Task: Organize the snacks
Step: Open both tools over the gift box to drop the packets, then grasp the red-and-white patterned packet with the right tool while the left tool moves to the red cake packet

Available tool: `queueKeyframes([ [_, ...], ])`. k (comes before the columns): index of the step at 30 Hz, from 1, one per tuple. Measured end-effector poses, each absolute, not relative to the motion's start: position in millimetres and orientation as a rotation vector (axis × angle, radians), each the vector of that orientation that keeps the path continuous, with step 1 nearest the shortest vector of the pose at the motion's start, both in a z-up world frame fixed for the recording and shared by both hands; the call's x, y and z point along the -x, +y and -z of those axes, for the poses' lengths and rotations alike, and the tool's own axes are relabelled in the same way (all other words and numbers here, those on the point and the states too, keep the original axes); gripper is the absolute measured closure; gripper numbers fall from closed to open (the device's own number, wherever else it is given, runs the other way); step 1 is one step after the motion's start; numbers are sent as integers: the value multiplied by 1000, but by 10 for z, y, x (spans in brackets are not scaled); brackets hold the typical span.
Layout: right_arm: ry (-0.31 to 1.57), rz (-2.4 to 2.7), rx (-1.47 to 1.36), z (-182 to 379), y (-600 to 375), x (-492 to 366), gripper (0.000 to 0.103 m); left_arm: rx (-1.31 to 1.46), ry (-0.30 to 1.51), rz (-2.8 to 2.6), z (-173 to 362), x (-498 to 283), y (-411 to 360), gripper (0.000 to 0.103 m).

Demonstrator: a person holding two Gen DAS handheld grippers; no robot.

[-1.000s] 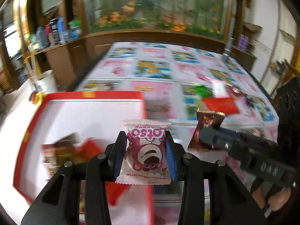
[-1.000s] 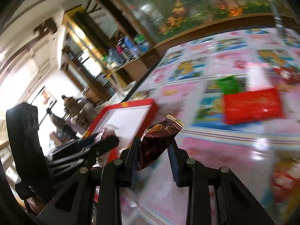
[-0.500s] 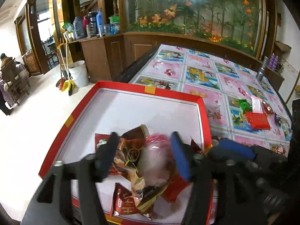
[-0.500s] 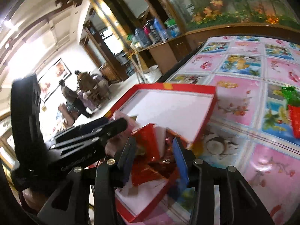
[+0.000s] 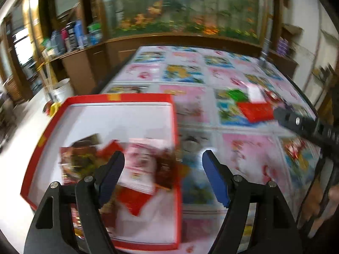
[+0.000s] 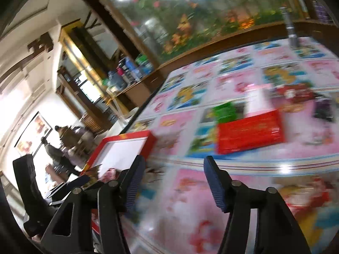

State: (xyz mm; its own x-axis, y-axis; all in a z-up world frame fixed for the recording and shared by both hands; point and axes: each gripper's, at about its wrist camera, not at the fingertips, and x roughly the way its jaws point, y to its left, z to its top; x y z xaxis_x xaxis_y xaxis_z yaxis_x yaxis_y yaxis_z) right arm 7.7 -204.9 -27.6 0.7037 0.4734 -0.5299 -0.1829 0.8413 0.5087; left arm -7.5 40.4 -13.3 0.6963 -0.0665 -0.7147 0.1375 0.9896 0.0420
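Note:
A red box with a white floor (image 5: 118, 118) sits at the table's left edge and holds several snack packets, among them the pink Lotso packet (image 5: 142, 165) and a dark brown one (image 5: 165, 171). My left gripper (image 5: 162, 169) is open and empty, just above the box's right wall. My right gripper (image 6: 173, 176) is open and empty, over the table to the right of the box (image 6: 125, 148). Loose snacks lie farther out: a red packet (image 6: 250, 131), a green one (image 6: 224, 111), a dark red one (image 6: 296, 93).
The table wears a pink and blue picture cloth (image 5: 190, 78). A snack lies at the near right (image 6: 305, 194). A wooden cabinet with a fish tank (image 5: 180, 10) stands behind. A white bucket (image 5: 61, 91) is on the floor at left. The right gripper's arm (image 5: 307, 127) crosses the left view.
Both grippers have let their snacks drop into the red box and opened. Both have swung right, away from the box, toward the loose snacks on the table.

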Motion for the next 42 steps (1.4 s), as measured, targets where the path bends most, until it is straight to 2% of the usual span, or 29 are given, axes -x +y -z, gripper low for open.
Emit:
queueKeyframes([
  [4, 725, -284, -441, 264, -2525, 99, 36, -177, 816, 194, 186, 125, 105, 19],
  [8, 810, -236, -486, 285, -2982, 375, 28, -203, 856, 268, 275, 129, -135, 20],
  [10, 853, -229, -495, 293, -3073, 424, 28, -187, 894, 312, 330, 114, -243, 20],
  [17, 999, -160, -474, 501, -2984, 212, 28, -167, 958, 324, 434, 109, -405, 20],
  [23, 1009, -72, -395, 557, -2760, -30, 30, -123, 1005, 298, 504, 10, -376, 20],
  [25, 1009, -46, -338, 560, -2680, -113, 33, -129, 1003, 295, 504, -18, -394, 20],
  [26, 1009, -34, -301, 563, -2641, -149, 41, -140, 1001, 294, 499, -36, -410, 20],
  [27, 1006, -12, -241, 567, -2590, -199, 55, -153, 1000, 294, 492, -58, -425, 20],
  [28, 1005, 4, -191, 573, -2559, -226, 61, -165, 997, 292, 482, -79, -439, 20],
  [29, 1000, 17, -129, 584, -2521, -255, 61, -177, 992, 291, 465, -104, -458, 20],
  [31, 982, 46, -22, 607, -2470, -286, 75, -195, 982, 290, 436, -153, -481, 20],
  [33, 950, 33, 34, 627, -2469, -307, 76, -225, 967, 287, 399, -216, -529, 20],
  [42, 921, -6, -135, 589, -2898, -342, 76, -349, 901, 353, 295, -557, -946, 20],
])
